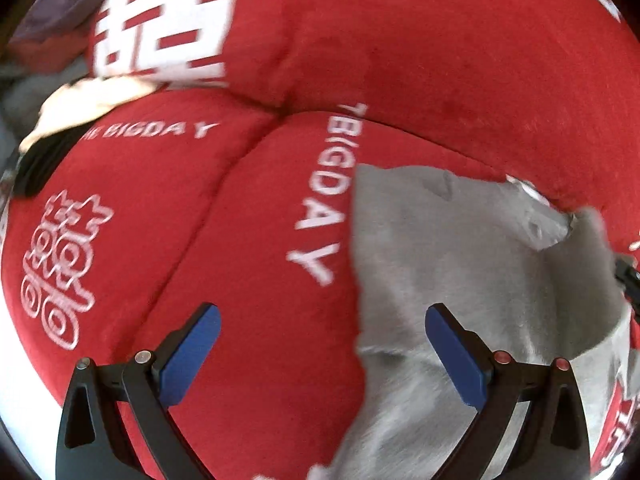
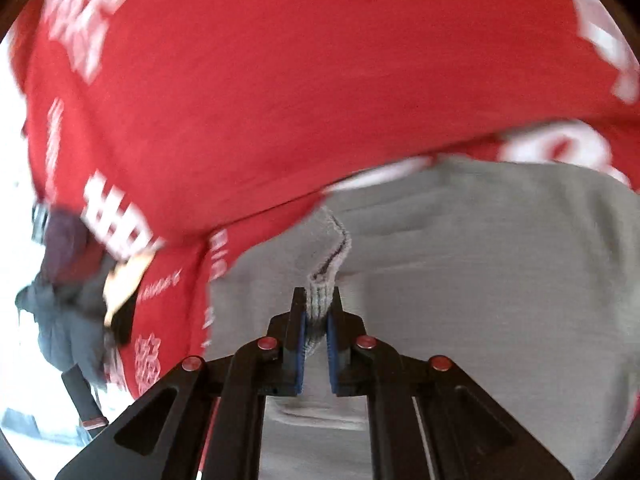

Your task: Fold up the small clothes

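Observation:
A small grey garment (image 1: pixel 460 264) lies spread on a red cushioned seat (image 1: pixel 248 280) with white lettering. My left gripper (image 1: pixel 322 344) is open, its blue pads wide apart just above the garment's left edge; the right pad (image 1: pixel 456 360) is over the grey cloth, the left pad over red fabric. In the right wrist view the same grey garment (image 2: pixel 480 280) fills the lower right. My right gripper (image 2: pixel 316 320) is shut on a ribbed hem of the garment (image 2: pixel 320 300), which bunches up between the pads.
Red cushions with white characters (image 1: pixel 168 28) rise behind the seat. A pile of cream and dark clothes (image 1: pixel 64 120) lies at the far left; it also shows in the right wrist view (image 2: pixel 72 288). White floor (image 2: pixel 16 240) is at the left edge.

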The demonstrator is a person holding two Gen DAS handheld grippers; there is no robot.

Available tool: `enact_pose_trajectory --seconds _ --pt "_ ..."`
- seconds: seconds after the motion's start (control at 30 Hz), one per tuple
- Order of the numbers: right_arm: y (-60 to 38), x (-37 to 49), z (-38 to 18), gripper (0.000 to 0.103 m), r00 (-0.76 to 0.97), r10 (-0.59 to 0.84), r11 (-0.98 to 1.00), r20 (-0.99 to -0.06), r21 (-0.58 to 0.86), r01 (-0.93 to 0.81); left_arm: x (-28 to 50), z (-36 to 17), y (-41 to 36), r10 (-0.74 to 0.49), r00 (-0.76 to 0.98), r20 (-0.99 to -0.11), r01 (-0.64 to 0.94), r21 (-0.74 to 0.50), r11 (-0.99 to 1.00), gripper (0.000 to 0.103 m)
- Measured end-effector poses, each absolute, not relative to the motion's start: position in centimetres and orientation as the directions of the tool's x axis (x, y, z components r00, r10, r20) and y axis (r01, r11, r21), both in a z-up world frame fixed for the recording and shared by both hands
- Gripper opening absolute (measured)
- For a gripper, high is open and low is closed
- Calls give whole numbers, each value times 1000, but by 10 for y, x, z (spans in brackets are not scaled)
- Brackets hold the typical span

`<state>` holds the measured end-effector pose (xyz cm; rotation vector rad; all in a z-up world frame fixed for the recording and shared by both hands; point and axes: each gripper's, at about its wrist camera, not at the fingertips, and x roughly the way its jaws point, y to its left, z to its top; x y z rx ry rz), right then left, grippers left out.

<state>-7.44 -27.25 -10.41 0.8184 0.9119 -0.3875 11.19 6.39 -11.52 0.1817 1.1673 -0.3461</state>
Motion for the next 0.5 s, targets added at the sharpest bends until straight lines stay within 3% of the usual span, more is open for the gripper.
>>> enact_pose_trajectory --seconds 0.1,0.2,0.3,0.33,0.37,0.43,0.5 --pt "-313 -117 -120 10 572 8 523 -820 491 697 113 -137 41 -117 333 -936 390 24 920 102" --pt "-338 -153 -152 15 574 66 362 -816 556 748 116 -150 35 -91 311 -946 393 41 919 103" --pt "-342 -168 -164 45 639 122 292 -759 643 708 118 -147 34 -89 317 -944 387 43 921 103" --pt "-343 -168 -165 60 672 132 274 -729 678 682 119 -145 34 -89 331 -939 386 48 921 103" --pt "-342 -167 -166 63 689 138 263 -712 697 668 121 -145 33 -89 339 -937 388 53 920 102" --pt "-344 -158 -169 61 686 151 251 -712 699 670 122 -150 29 -74 342 -937 393 71 917 103" --pt "-345 -150 -170 17 662 144 241 -735 675 697 122 -160 24 -57 347 -936 399 92 912 103"
